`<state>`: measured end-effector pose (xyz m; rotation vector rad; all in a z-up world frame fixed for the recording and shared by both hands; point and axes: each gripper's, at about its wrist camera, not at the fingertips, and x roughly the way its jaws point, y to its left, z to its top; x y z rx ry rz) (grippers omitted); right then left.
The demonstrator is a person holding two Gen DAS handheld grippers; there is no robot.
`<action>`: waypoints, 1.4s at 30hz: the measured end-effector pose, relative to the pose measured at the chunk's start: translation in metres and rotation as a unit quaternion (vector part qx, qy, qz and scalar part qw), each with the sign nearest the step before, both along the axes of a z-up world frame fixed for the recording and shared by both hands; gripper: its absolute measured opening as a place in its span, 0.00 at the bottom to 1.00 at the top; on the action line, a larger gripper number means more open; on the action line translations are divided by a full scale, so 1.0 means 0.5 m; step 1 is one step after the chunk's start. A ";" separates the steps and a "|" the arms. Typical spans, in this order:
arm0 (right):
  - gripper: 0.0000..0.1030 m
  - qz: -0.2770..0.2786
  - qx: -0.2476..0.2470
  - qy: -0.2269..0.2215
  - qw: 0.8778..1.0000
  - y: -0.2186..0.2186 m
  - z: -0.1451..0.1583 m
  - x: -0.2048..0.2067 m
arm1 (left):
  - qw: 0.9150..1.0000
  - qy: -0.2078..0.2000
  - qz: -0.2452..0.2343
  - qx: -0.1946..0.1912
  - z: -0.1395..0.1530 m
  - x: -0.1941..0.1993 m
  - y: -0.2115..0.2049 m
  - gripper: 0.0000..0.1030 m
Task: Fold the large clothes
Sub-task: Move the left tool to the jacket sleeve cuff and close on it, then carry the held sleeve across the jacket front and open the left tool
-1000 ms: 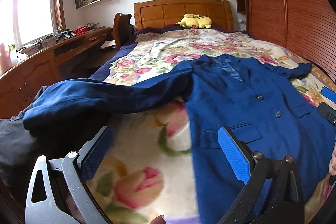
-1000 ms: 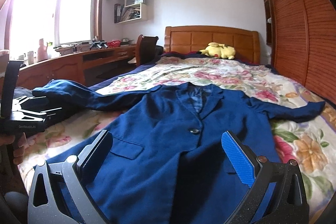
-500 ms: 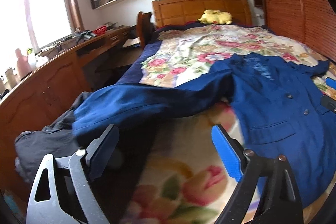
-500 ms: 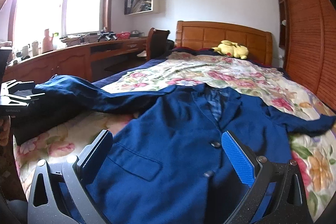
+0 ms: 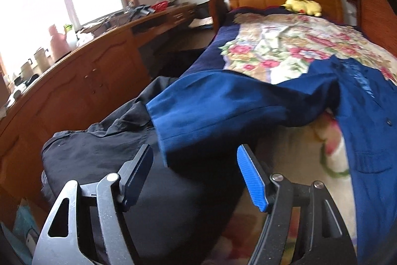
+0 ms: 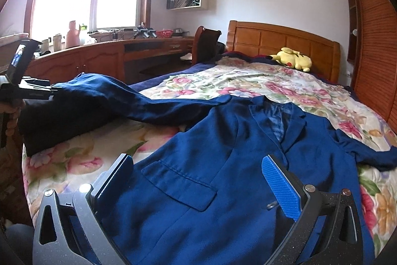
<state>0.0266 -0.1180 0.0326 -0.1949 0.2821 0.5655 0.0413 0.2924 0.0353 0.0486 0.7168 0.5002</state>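
The blue blazer (image 6: 223, 165) is lying front-up on the floral bedspread (image 6: 248, 83), its sleeve (image 5: 223, 106) nearing the closing, empty left gripper (image 5: 196, 175), while the right gripper (image 6: 198, 180) is hovering spread over it.

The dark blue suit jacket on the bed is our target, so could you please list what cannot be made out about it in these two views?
- Hem of the dark blue suit jacket: cut off by the bottom edge and the right hand-held gripper, right wrist view.
- Its far sleeve: cuff end runs past the right edge, right wrist view.
- Near sleeve cuff: motion-blurred in the left wrist view; whether it rests on the black garment is unclear.
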 end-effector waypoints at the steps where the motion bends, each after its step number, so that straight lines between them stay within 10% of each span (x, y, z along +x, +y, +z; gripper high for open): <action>1: 1.00 0.000 0.001 0.000 1.000 -0.002 0.002 -0.003 | 1.000 0.001 0.004 -0.002 0.001 0.001 0.004 0.70; 4: 1.00 -0.002 0.003 -0.001 1.000 -0.006 0.002 -0.010 | 1.000 0.005 0.008 -0.025 -0.005 0.008 0.025 0.68; 9: 1.00 0.003 0.017 0.012 1.000 -0.009 -0.002 -0.007 | 0.998 0.018 -0.005 -0.059 -0.016 0.023 0.039 0.28; 14: 1.00 0.001 0.029 0.020 0.999 -0.016 0.000 -0.001 | 0.998 0.016 -0.024 -0.058 -0.001 0.027 0.026 0.10; 27: 1.00 -0.038 0.039 0.014 0.998 -0.074 0.000 0.008 | 0.979 -0.094 -0.179 -0.022 0.150 0.086 -0.274 0.08; 42: 1.00 -0.104 0.036 0.029 0.993 -0.181 -0.002 0.007 | 0.941 -0.079 -0.326 -0.037 0.141 0.188 -0.589 0.08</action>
